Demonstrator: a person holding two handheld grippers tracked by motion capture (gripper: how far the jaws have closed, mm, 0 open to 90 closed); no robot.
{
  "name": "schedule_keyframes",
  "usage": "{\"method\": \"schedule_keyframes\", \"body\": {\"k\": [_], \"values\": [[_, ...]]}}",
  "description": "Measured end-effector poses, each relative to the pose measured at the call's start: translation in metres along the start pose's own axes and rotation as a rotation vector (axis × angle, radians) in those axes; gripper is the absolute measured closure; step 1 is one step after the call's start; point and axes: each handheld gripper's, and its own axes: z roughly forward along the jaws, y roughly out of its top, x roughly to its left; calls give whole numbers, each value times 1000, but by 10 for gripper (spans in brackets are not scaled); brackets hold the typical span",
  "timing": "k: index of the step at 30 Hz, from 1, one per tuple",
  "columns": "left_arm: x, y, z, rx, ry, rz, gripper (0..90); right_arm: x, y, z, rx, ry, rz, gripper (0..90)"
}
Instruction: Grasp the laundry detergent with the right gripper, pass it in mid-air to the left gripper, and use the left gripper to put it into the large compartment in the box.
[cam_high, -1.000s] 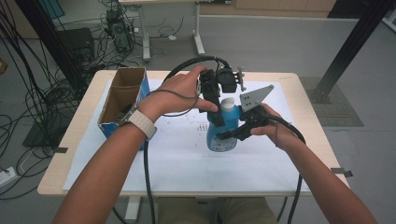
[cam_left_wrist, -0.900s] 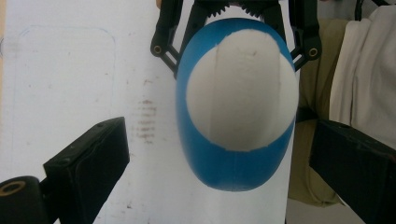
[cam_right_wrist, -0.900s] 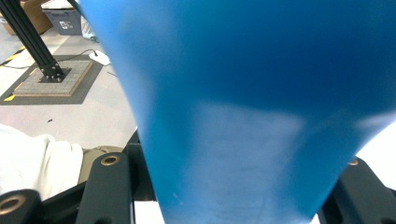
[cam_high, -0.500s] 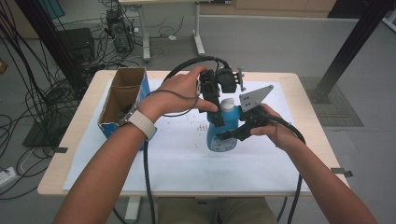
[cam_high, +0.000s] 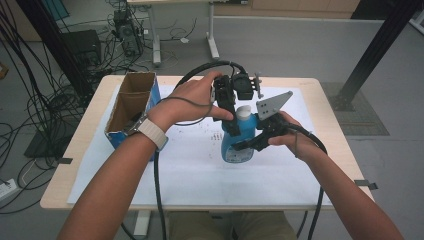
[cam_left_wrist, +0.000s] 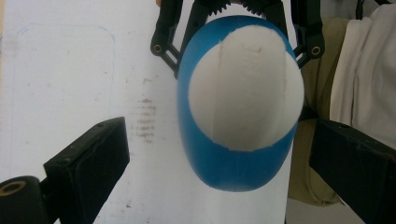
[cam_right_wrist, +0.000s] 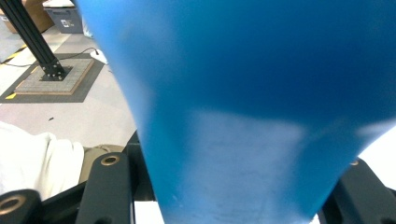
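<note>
Two grippers meet at a blue bottle (cam_high: 237, 142) standing upright near the middle of the white sheet (cam_high: 190, 170) covering the table (cam_high: 75, 150). The right gripper (cam_high: 245, 146) is clamped on the bottle's body. The left gripper (cam_high: 226, 107) hangs over its white cap (cam_high: 243, 113) with jaws spread either side, not touching. Toward the table's left edge stands an open cardboard box (cam_high: 131, 107); its contents cannot be made out.

Blue bottle (cam_right_wrist: 243, 107) blurred, cut off by top edge; hides right tongs' (cam_right_wrist: 233, 196) jaw tips.
</note>
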Motion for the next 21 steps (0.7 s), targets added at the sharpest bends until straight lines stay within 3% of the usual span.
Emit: {"method": "schedule_keyframes", "body": {"k": [21], "values": [[-1,0,1,3,5,-1,55,0,1,0,3,1,-9,429]]}}
